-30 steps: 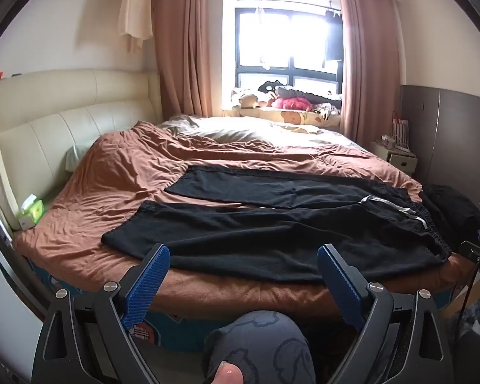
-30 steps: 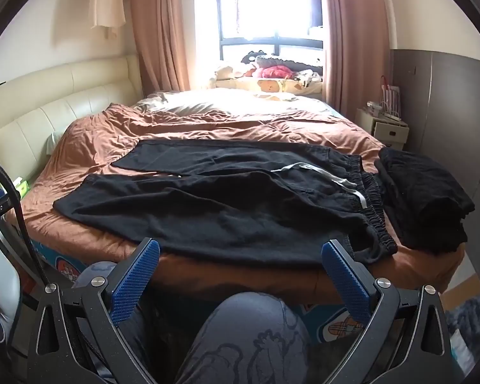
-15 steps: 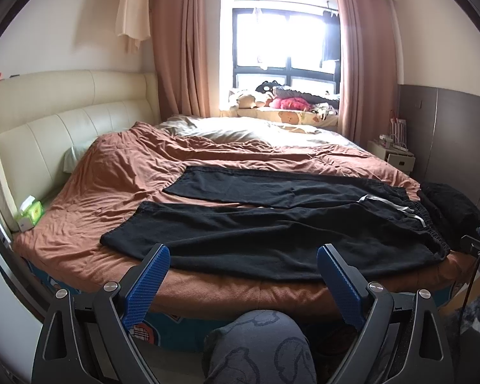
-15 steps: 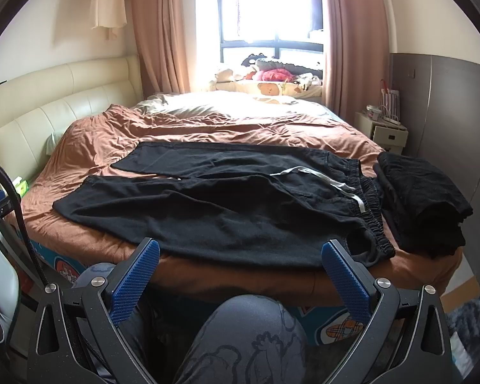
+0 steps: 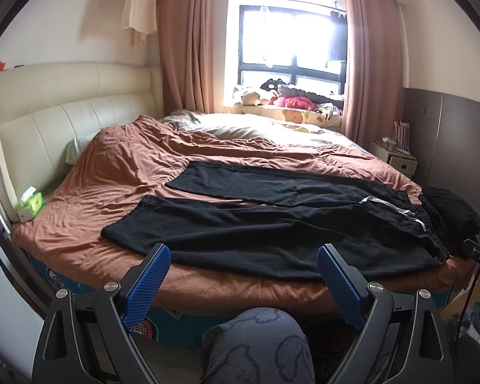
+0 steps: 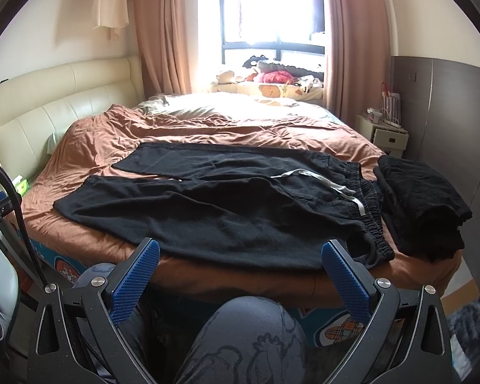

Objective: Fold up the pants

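Black pants (image 5: pixel 272 233) are lying spread flat along the bed's (image 5: pixel 118 172) near edge, legs apart, waistband toward the right corner beside a folded dark pile (image 6: pixel 422 198). The left gripper (image 5: pixel 243 257) and right gripper (image 6: pixel 240 252) are hovering short of that edge, fingers wide apart, holding nothing.

Folded black pile (image 6: pixel 422 204) beside waistband (image 6: pixel 372 211)

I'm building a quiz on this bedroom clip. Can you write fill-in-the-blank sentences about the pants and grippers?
1. The black pants lie spread on the ____ blanket.
2. A ____ drawstring crosses near their waistband.
3. Both the left gripper and right gripper are ____, holding nothing.

Missing words: brown; white; open
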Motion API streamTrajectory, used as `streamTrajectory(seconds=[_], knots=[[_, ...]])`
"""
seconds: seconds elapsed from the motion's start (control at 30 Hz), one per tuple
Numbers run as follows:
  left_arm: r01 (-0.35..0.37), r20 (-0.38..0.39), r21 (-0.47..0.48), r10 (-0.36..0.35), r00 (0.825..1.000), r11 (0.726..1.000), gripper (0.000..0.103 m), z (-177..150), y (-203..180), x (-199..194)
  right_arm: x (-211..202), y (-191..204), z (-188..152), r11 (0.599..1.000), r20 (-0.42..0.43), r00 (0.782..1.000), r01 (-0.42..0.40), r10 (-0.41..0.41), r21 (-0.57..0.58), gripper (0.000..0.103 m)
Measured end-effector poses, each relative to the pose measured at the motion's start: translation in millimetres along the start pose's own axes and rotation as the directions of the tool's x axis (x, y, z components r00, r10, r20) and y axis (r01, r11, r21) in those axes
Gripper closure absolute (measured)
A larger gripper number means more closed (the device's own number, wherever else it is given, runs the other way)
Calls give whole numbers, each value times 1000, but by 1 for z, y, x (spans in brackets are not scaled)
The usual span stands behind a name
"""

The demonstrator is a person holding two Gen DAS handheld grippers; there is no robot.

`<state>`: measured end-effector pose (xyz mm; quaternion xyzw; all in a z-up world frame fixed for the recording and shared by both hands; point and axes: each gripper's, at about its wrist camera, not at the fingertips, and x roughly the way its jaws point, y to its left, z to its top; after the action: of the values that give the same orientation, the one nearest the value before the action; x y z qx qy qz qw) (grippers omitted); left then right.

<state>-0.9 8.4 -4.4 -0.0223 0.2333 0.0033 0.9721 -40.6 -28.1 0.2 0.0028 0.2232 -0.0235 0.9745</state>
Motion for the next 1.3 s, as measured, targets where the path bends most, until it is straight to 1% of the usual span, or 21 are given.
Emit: streamTrajectory(seconds=[0.07, 0.47, 1.3], knots=[[6, 0, -4, -6, 1000, 1000, 9, 0, 1, -1, 0, 0, 0, 1000, 2, 1000, 0, 0, -2, 0], [-24, 6, -4, 24, 1000, 1000, 9, 0, 1, -4, -1, 1, -1, 1000, 6, 1000, -1, 1, -3, 0], [-28, 16, 4, 28, 999, 1000, 9, 2, 4, -3, -1, 1, 0, 1000, 4, 1000, 1, -1, -3, 0]])
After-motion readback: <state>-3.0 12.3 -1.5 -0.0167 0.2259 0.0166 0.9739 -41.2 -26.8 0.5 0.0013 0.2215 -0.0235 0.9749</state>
